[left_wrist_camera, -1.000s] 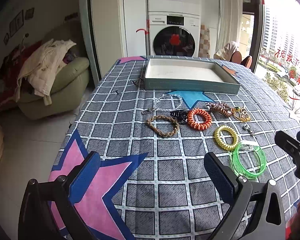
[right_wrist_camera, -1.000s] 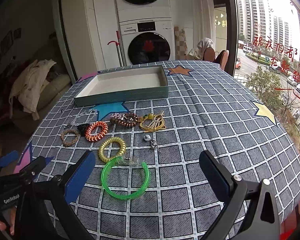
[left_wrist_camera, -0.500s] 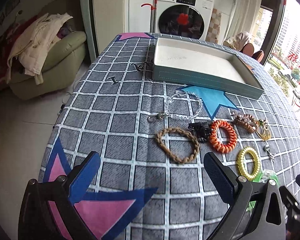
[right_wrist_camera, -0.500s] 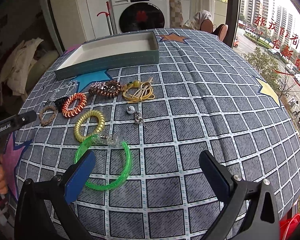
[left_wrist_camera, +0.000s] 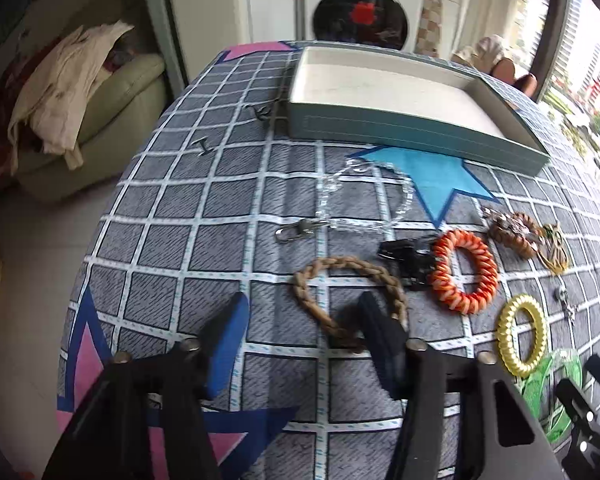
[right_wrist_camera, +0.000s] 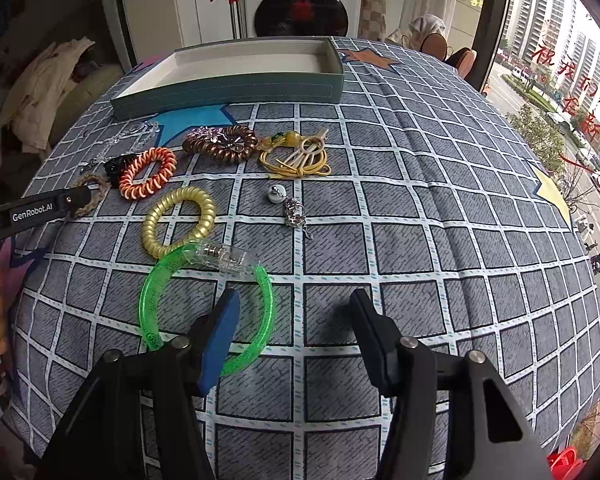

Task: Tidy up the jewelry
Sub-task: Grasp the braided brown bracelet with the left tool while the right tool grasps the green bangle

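In the left wrist view, a sofa (left_wrist_camera: 112,120) heaped with pale clothes fills the upper left of the frame, beside a table under a grey checked cloth (left_wrist_camera: 204,240). At lower centre the left gripper (left_wrist_camera: 300,320) has just been closing to a middling gap; its right finger stands inside the brown braided bracelet (left_wrist_camera: 348,300), the near arc of the braid lying between the fingers, though the pads do not press it. Above that lies a clear bead chain (left_wrist_camera: 364,200), and further up the teal tray (left_wrist_camera: 412,128), empty and white inside. To the right come a black clip (left_wrist_camera: 408,258), an orange coil band (left_wrist_camera: 464,276), a brown coil band (left_wrist_camera: 514,232) and, lower right, a gold coil band (left_wrist_camera: 522,334). In the right wrist view, the green bangle (right_wrist_camera: 204,304) with its clear clasp lies left of centre. The right gripper (right_wrist_camera: 294,322) has likewise just been closing partway (nothing is pinched): its left blue pad (right_wrist_camera: 218,336) stands inside the bangle's ring, the ring's right arc between the fingers. Above centre sit a small silver ball charm (right_wrist_camera: 277,194) and a yellow cord piece (right_wrist_camera: 300,156).
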A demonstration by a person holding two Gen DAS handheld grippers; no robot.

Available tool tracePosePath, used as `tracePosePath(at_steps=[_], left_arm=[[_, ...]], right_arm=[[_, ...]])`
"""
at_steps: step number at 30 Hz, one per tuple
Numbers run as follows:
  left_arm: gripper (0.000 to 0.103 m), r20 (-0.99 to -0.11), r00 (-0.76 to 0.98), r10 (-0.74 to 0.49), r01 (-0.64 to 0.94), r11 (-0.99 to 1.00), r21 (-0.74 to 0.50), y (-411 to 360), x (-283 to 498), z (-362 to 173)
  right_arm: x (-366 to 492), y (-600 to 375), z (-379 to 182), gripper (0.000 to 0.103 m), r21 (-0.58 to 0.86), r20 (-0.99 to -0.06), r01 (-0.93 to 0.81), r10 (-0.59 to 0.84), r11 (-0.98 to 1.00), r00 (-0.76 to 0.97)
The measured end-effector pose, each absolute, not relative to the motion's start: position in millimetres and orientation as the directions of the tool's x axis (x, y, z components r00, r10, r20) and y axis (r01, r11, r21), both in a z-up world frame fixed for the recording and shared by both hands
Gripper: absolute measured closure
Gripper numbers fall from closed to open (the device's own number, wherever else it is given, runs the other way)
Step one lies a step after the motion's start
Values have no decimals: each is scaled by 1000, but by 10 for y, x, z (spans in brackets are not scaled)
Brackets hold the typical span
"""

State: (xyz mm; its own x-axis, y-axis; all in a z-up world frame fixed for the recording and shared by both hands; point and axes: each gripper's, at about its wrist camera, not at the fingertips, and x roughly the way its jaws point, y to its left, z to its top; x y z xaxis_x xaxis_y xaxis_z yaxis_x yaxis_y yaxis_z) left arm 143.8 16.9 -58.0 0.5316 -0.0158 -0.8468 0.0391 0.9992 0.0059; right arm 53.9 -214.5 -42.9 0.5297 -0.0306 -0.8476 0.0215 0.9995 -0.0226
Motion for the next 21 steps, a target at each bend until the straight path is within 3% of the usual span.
tracePosePath(at_steps=[1, 3, 6, 21], left_arm=[[53, -843, 538, -25, 69, 998, 15, 113, 1422, -573], [75, -842, 538, -45, 111, 994, 17, 46, 1414, -561], [78, -842, 530, -104, 146, 989, -31, 56, 1413, -544], [78, -762, 579, -291, 232, 954, -188, 234, 1352, -12]], right_arm=[[538, -2130, -422, 51, -23, -848, 16, -28, 1000, 529], [541, -2114, -409, 71, -20, -849, 7, -21, 1000, 528], [554, -2110, -402, 95, -6, -852, -5, -2, 1000, 524], [910, -2445, 23, 95, 173, -802, 32, 123, 984, 585]])
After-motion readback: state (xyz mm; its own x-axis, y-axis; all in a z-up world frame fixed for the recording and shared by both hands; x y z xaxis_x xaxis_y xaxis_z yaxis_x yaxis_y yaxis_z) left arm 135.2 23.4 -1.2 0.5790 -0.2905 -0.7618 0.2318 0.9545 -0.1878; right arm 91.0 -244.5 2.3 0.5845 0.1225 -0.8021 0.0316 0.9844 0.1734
